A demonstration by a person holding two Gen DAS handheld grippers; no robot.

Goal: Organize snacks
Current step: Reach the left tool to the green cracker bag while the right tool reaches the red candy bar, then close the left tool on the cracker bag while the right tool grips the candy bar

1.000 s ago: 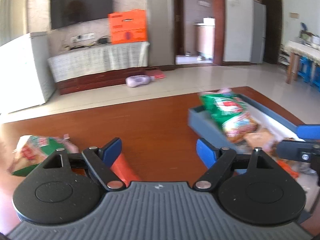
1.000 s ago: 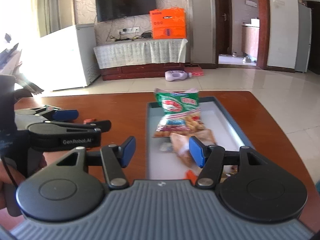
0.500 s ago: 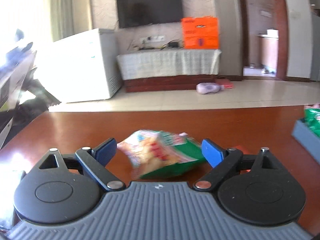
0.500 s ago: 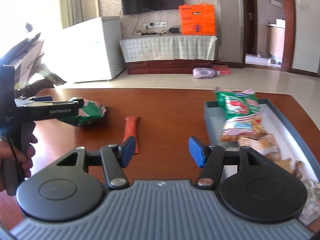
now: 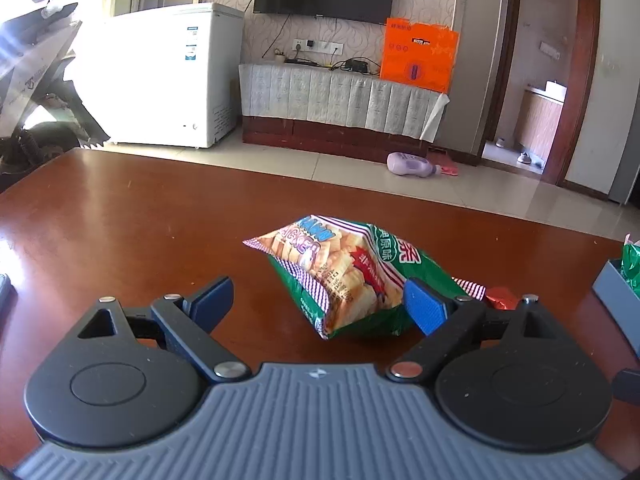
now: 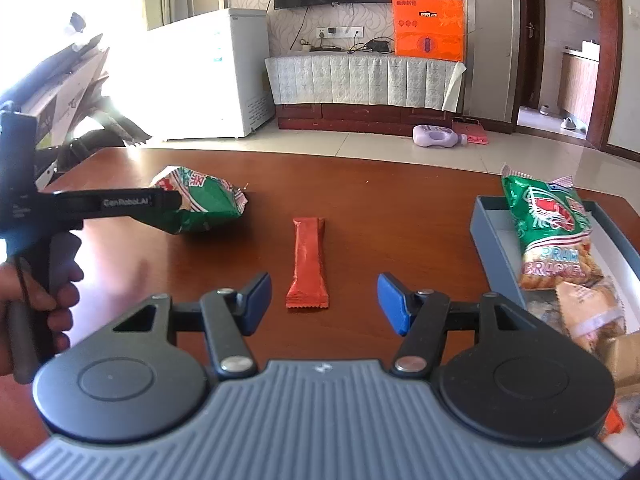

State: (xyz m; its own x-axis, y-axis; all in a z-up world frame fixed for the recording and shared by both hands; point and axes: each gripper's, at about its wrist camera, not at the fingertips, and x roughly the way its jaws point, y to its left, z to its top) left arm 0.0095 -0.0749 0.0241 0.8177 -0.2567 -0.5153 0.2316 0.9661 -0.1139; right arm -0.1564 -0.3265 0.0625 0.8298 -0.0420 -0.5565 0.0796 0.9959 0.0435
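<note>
Left wrist view: the left tool (image 5: 318,304) is held wide open over the brown tabletop (image 5: 120,220), and a green cracker bag (image 5: 344,272) is seen lying between its blue fingers (image 5: 210,300), gripped by neither. A red wrapper (image 5: 502,298) is partly hidden behind the right finger. From the right wrist view, the right tool (image 6: 324,300) is held half open and empty, with a red snack bar (image 6: 308,264) lying flat on the tabletop just beyond the gap. A grey tray (image 6: 494,240) is placed at the right, holding a prawn cracker bag (image 6: 550,232) and other packets. The left tool is gripped by a hand (image 6: 44,300)
</note>
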